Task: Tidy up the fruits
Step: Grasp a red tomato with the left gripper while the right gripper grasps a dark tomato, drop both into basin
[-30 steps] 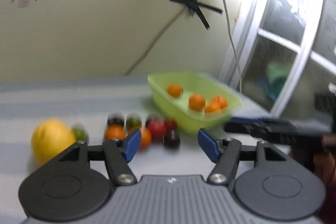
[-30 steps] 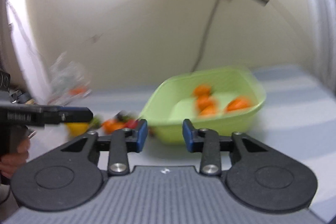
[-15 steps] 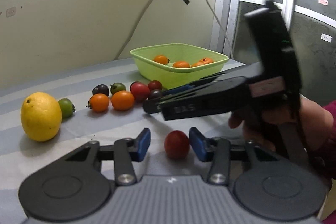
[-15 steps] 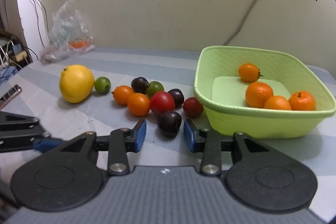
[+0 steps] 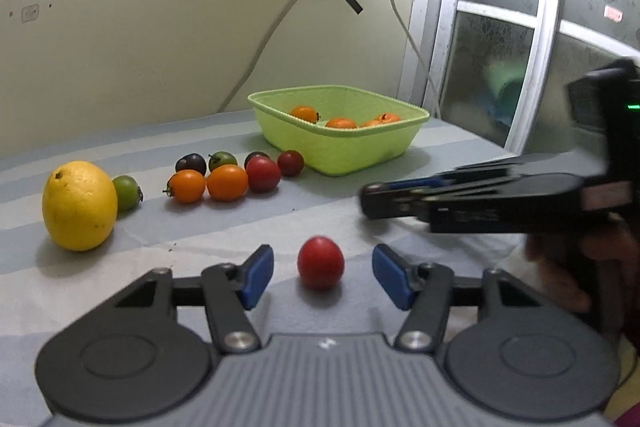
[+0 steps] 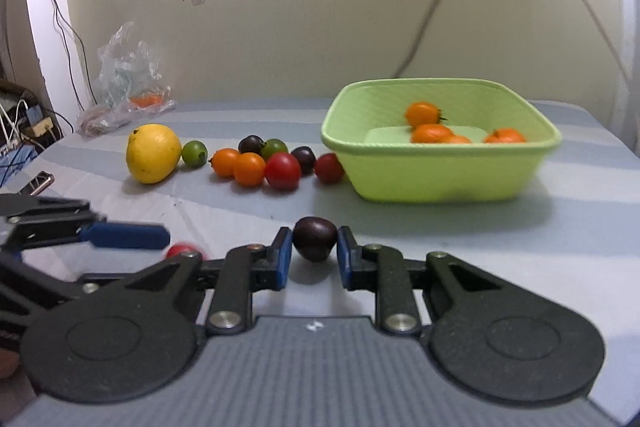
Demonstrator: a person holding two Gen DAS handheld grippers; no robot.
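My left gripper [image 5: 322,277] is open, its blue pads either side of a red tomato [image 5: 320,261] lying on the table without touching it. My right gripper [image 6: 311,251] is shut on a dark purple tomato [image 6: 314,231], held just above the table in front of the green basket [image 6: 440,171]. The basket holds several orange fruits [image 6: 430,133]. A lemon [image 5: 79,211], green, orange, red and dark tomatoes [image 5: 226,182] lie in a cluster left of the basket. The right gripper shows in the left wrist view [image 5: 372,201].
The striped grey tablecloth [image 6: 520,247] covers the table. A clear plastic bag [image 6: 124,79] lies at the back left by the wall. Cables and a phone sit off the left edge [image 6: 40,183]. A window frame [image 5: 448,27] stands right of the basket.
My right gripper has closed on the dark tomato and pulled it back from the cluster. My left gripper has opened wider around the red tomato.
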